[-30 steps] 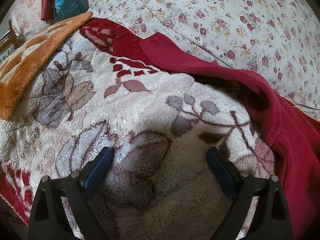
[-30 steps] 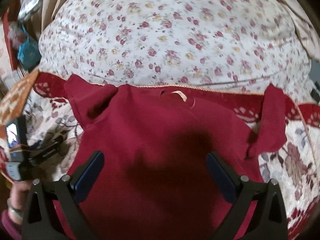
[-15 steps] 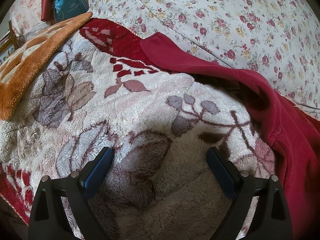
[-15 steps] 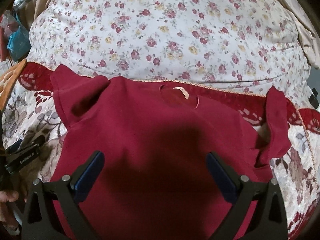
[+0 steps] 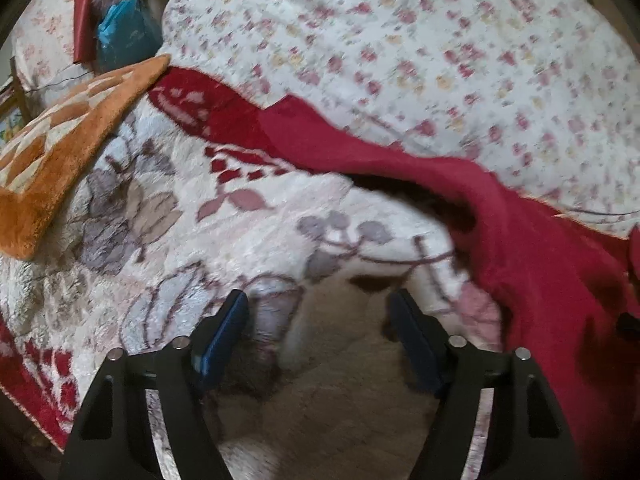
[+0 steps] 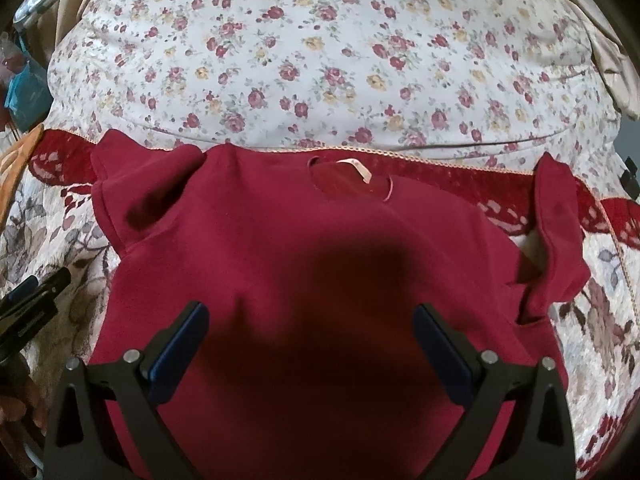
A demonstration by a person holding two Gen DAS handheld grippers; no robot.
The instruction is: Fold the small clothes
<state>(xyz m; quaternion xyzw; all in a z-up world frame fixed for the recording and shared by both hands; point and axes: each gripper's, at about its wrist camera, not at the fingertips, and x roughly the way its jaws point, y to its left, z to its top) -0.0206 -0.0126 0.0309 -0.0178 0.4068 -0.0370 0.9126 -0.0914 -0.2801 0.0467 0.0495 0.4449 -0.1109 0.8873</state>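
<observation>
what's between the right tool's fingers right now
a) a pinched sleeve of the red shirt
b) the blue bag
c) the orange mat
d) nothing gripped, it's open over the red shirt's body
d: the right tool stands wide open with nothing pinched, and the flat body of the red shirt lies spread below the gap, both sleeves out to the sides.

The shirt [image 6: 320,248] is lying flat on the blanket [image 6: 608,280], collar toward the quilt [image 6: 320,60] behind it; the mat [image 5: 60,152] is lying left of it, overlapping the blanket's edge
</observation>
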